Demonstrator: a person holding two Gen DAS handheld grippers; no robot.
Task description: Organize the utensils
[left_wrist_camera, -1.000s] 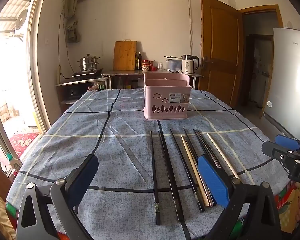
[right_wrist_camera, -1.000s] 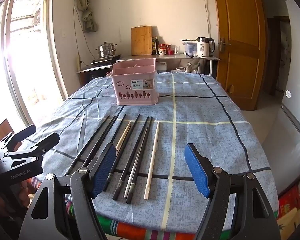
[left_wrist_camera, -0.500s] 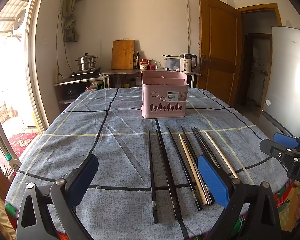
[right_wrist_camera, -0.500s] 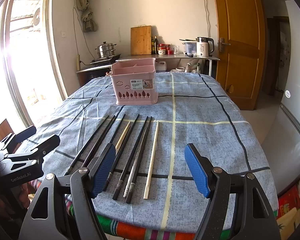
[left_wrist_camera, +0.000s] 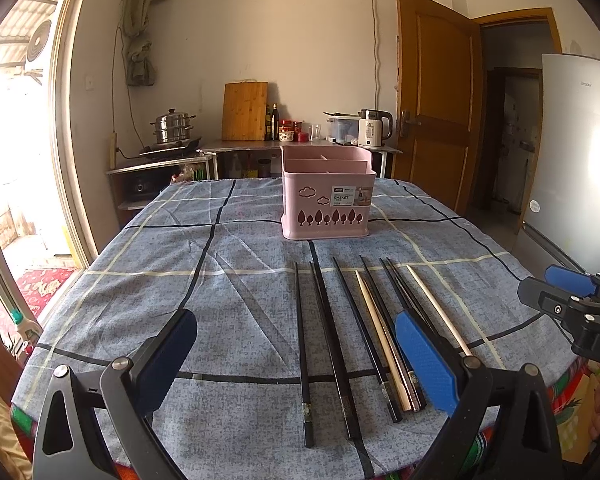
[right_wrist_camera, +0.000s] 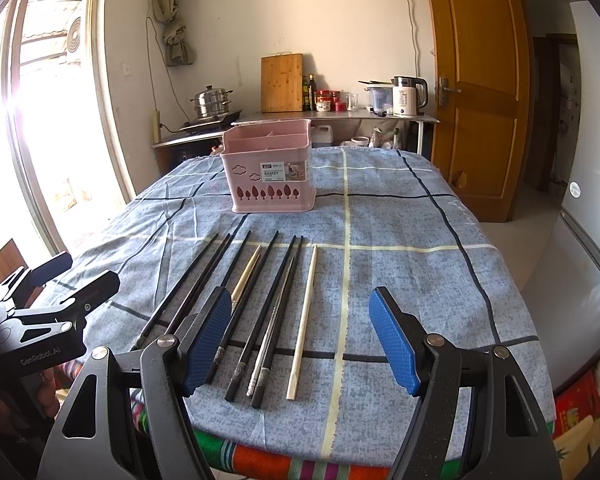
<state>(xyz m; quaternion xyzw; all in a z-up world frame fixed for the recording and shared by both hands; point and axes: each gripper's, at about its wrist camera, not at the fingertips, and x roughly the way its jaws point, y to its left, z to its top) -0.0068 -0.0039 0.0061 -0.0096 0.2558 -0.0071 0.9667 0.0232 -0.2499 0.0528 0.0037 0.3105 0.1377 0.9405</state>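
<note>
Left wrist view: left gripper [left_wrist_camera: 296,364] hovering at the table's near edge, fingers [left_wrist_camera: 424,356] spread wide and holding nothing — black chopsticks [left_wrist_camera: 302,344] lying on the blue checked cloth [left_wrist_camera: 148,272] between them, the pale ones [left_wrist_camera: 376,328] just beside the right pad. Right gripper [right_wrist_camera: 300,344] likewise gaping, empty — most of the row lying between its pads. Farther back, pink basket [left_wrist_camera: 326,196] standing upright, well apart from the sticks.

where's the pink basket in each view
Left wrist: basket just right of centre, upper middle, beyond the far tips of the chopsticks.
Right wrist: basket left of centre, upper middle, beyond the same row.
Shared landmark: cutting board against the back wall, up-left of the basket.
</note>
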